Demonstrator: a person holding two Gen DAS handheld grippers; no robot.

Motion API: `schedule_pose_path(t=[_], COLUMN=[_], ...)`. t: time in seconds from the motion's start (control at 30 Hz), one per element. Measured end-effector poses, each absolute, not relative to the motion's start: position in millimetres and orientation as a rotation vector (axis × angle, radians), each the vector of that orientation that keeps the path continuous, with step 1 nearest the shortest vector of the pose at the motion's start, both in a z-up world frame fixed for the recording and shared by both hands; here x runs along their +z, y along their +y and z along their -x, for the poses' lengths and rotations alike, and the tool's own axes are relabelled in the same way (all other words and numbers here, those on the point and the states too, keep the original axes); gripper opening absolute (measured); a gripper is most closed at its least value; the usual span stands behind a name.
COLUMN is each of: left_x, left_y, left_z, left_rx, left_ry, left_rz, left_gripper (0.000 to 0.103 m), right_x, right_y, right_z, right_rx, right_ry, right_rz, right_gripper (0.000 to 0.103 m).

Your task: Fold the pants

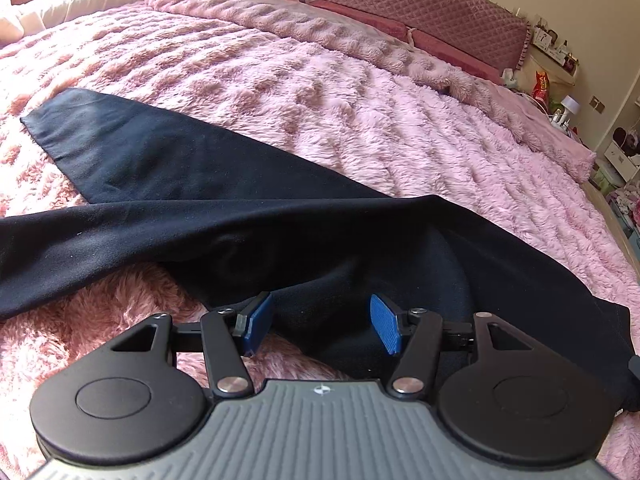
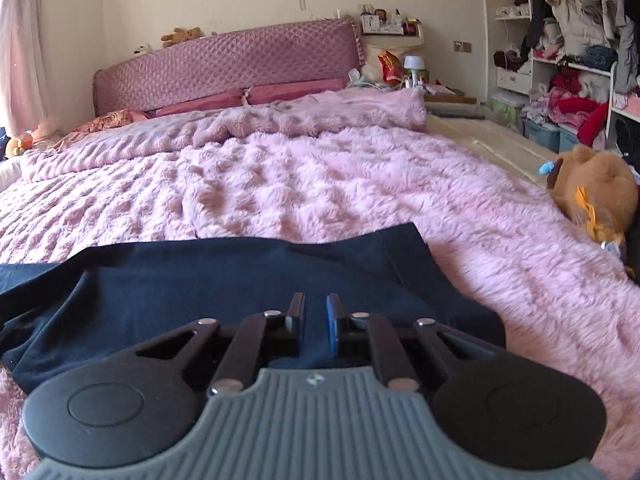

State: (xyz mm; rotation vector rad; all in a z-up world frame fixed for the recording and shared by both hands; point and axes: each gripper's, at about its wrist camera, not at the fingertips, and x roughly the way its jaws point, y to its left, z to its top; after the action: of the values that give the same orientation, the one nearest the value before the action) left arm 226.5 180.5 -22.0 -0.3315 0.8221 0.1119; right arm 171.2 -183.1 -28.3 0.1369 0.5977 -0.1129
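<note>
Dark navy pants (image 1: 192, 168) lie on the fluffy pink bedspread (image 1: 320, 92). One leg stretches to the far left and the other crosses over it toward the left edge. My left gripper (image 1: 320, 328) hovers open just above the cloth where the legs meet, with nothing between its blue pads (image 1: 386, 324). In the right wrist view the waist end of the pants (image 2: 240, 272) lies flat, its stitched hem at the right. My right gripper (image 2: 314, 320) is down on this cloth, its jaws nearly together with a thin pinch of navy fabric between them.
A brown teddy bear (image 2: 592, 192) sits at the bed's right edge. A rumpled pink blanket (image 2: 280, 120) and pillows lie before the quilted headboard (image 2: 224, 64). A cluttered bedside shelf (image 2: 400, 68) and open wardrobe shelves (image 2: 560, 60) stand to the right.
</note>
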Motion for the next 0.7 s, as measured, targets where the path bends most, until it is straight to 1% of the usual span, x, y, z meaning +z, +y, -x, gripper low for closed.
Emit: schedule_pose_path(t=[0.03,0.07,0.23,0.33,0.47,0.5,0.53,0.57,0.7], left_x=[-23.5,-25.0,-26.5,-22.6,-17.2,-16.4,-15.9,-15.1,-15.1], left_y=[185.2,190.2,203.6,206.3,222.2,228.3,235.3,242.8,277.8], left_z=[-226.0,-225.9,-226.1,-222.9,-217.5,-215.5,-213.7,-211.5,-198.9], left_rx=[0.118,0.121,0.128,0.149,0.170,0.180,0.199,0.219,0.256], left_ry=[0.825,0.827,0.820,0.814,0.811,0.808,0.809,0.808,0.772], left_rz=[0.346,0.363,0.378,0.357,0.401,0.414,0.427,0.441,0.487], left_gripper=[0.065,0.065,0.065,0.065,0.065,0.065,0.065,0.065,0.065], right_x=[-35.0,-43.1,-69.0,-64.2,-44.7,-36.5,-28.0,-21.5,10.2], right_y=[-182.1,-183.4,-207.6,-208.5,-201.3,-192.4,-185.4,-180.3,-152.3], right_z=[-172.9,-173.4,-158.1,-149.5,-135.2,-130.3,-125.5,-120.6,-111.5], right_rx=[-0.133,-0.156,-0.184,-0.191,-0.301,-0.390,-0.455,-0.465,-0.321], right_ry=[0.629,0.665,0.757,0.736,0.649,0.613,0.568,0.529,0.450], right_rz=[-0.122,-0.099,-0.070,-0.064,-0.053,-0.001,0.052,0.076,0.111], right_gripper=[0.004,0.000,0.000,0.000,0.000,0.004,0.018,0.020,0.020])
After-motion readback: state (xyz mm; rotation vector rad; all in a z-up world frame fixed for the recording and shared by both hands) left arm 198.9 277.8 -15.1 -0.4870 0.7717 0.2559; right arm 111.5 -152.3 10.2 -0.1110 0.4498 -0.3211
